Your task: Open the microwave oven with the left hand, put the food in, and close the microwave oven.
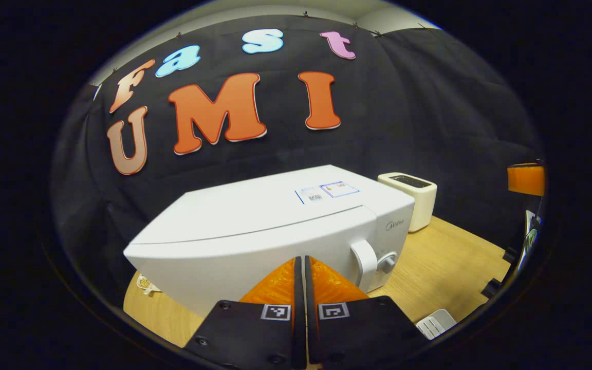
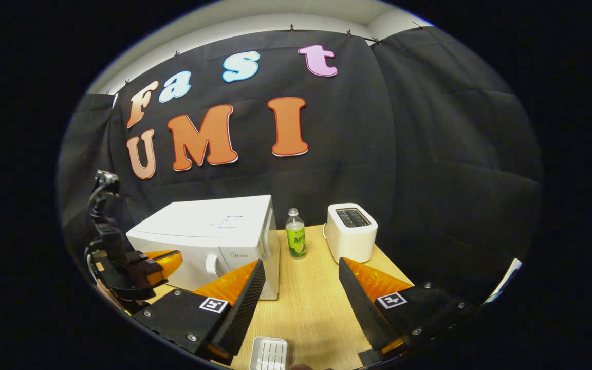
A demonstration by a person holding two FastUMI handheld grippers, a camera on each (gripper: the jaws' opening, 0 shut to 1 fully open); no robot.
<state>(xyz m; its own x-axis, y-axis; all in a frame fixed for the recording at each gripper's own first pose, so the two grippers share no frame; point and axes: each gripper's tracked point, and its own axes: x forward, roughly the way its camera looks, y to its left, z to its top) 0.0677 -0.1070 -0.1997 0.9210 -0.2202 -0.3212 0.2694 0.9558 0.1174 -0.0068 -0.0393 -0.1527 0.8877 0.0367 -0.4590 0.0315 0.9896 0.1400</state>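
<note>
Where the black cloth wall closes the booth at the far side, a light wooden table is seen carrying the white microwave, door shut, a toaster and a green-labelled bottle between them. The left gripper, fingers pressed together on nothing, is held just before the microwave door, left of its handle. The right gripper is spread wide above the table; a white tray is noted at the near edge.

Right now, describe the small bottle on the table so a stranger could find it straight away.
Find the big white microwave on the wooden table. Just past its right side, between it and the white toaster, stands the bottle. It is upright, clear with a pale cap and a green label, the only green thing among white appliances.
</note>
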